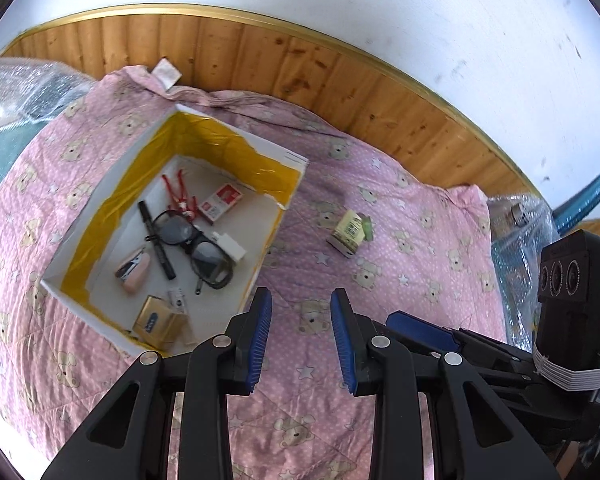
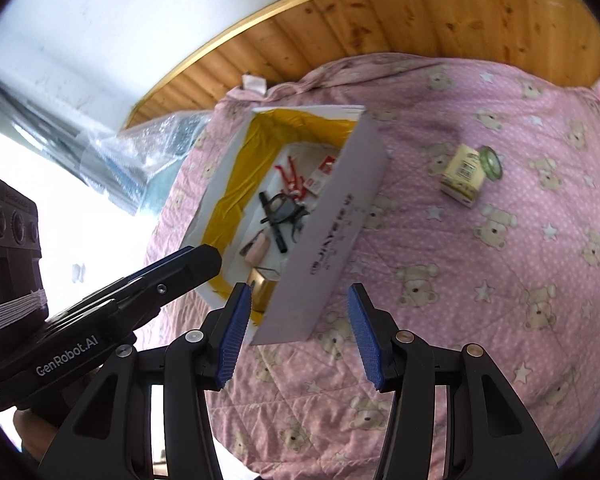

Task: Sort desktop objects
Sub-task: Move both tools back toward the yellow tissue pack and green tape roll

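A white box with yellow-taped inner walls [image 1: 260, 152] [image 2: 332, 216] lies on the pink bear-print quilt. Inside it are black glasses [image 1: 192, 242] [image 2: 282, 208], a black marker [image 1: 156, 240], red clips [image 1: 178, 194] [image 2: 290, 176], a red-and-white card box [image 1: 222, 202], a pink stapler [image 1: 132, 270] [image 2: 256, 250] and a gold pack [image 1: 158, 322]. A small cream box [image 1: 350, 232] [image 2: 462, 176] with a green round tin [image 1: 367, 227] [image 2: 492, 162] beside it lies on the quilt to the right of the white box. My left gripper [image 1: 302, 332] is open, empty, above the quilt by the box's near corner. My right gripper [image 2: 300, 332] is open, empty.
A wooden panel [image 1: 300, 68] with a gold rim runs along the white wall behind the quilt. Bubble wrap [image 1: 32, 88] lies at the far left, more wrapped items [image 1: 516, 232] at the right. The other gripper's body and camera [image 1: 572, 280] [image 2: 12, 240] sit beside each view.
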Motion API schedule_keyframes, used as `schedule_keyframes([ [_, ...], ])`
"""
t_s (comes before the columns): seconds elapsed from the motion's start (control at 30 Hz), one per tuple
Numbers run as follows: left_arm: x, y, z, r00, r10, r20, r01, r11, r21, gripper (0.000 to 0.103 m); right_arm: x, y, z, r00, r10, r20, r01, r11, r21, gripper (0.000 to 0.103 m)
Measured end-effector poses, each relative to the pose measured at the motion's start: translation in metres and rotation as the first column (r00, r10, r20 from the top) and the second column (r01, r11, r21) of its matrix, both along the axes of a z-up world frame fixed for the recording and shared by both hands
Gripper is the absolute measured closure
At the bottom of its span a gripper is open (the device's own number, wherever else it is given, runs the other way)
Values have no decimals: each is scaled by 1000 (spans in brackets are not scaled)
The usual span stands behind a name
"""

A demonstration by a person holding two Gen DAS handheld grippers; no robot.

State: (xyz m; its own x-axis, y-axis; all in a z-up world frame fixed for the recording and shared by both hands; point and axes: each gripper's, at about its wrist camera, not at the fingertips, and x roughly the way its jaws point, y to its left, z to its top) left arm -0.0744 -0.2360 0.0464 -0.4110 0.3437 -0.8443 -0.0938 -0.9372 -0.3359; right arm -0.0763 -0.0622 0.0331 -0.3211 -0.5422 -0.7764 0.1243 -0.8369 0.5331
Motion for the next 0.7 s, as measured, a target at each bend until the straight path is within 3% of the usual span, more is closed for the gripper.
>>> schedule_keyframes([
  [0.7, -39, 104, -39, 983, -161, 83, 165, 985, -53, 71, -17, 98, -60, 973, -201, 110, 207, 977, -53, 50],
])
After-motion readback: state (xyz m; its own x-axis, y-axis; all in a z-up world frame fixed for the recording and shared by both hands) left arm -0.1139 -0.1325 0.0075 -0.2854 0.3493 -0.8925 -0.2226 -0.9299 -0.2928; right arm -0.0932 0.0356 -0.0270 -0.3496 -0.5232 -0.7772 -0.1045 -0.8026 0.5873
